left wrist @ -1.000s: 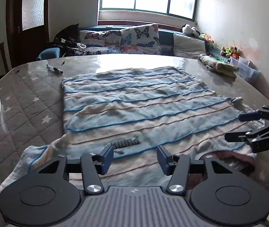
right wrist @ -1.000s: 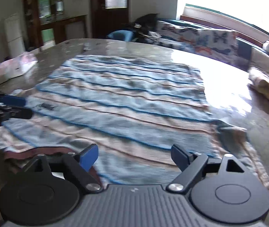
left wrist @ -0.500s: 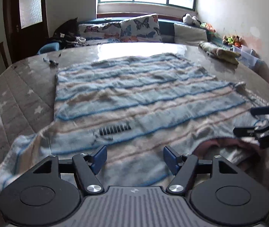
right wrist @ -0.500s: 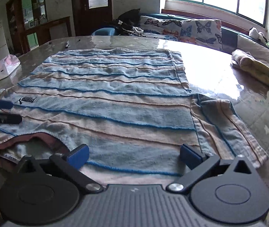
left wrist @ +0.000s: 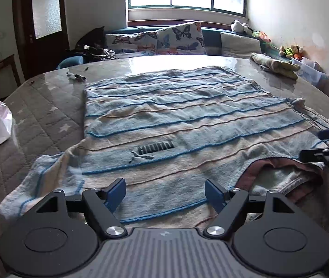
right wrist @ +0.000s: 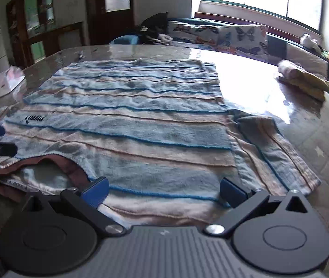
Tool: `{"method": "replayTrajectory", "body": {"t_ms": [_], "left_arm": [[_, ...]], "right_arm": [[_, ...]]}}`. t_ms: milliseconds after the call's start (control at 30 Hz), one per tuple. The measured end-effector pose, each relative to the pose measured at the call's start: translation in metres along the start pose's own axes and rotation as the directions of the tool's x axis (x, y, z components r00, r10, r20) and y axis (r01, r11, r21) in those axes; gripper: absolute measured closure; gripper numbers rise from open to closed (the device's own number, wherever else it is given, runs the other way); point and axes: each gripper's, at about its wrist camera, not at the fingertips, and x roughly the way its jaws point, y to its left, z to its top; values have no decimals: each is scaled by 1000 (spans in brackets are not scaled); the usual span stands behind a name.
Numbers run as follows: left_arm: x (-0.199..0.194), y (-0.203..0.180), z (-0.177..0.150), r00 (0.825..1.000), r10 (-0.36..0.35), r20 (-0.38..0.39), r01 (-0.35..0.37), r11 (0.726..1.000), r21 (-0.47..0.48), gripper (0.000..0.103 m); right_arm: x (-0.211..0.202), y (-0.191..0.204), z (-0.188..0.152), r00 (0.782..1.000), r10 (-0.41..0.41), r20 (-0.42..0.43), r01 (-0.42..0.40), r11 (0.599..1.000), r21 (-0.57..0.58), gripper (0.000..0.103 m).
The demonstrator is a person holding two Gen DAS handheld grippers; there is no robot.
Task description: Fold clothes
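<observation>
Flat on the worktop [left wrist: 48,97]: striped shirt [left wrist: 176,120], collar nearest. Both spread and holding nothing: left tool [left wrist: 165,192], right tool [right wrist: 164,191].

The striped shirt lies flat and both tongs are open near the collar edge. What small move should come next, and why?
Probably lower the left tongs onto the near edge of the striped shirt and close. Both the left and right tongs are open and hold nothing, the shirt lies spread flat on the table, and its sleeves are still unfolded.
</observation>
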Motion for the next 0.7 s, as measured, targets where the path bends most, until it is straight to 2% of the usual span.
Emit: {"method": "replayTrajectory", "body": {"t_ms": [167,333,367,433,600,667,700], "left_arm": [[0,4,6,1000,19,17,-19,1000,-3,25],[4,-2,14,999,12,30,-12,1000,16,25],[5,-4,17,999,8,32,-9,1000,24,25],[8,-8,22,999,0,36,-1,999,35,24],[17,-18,34,999,-20,36,18,999,43,23],[19,-23,37,999,-25,42,23,999,49,22],[19,-25,39,998,-31,46,29,998,49,21]], "right_arm": [[-11,-11,-5,999,-31,11,31,999,24,2],[-26,-41,-3,993,-110,47,104,988,119,5],[-27,-49,-2,991,-121,51,113,984,139,10],[-30,-64,0,988,-145,57,132,975,179,12],[-27,-111,1,966,-255,37,234,929,286,26],[-22,-126,-1,967,-253,16,233,912,338,38],[-20,-132,-3,968,-252,9,232,903,361,38]]}}
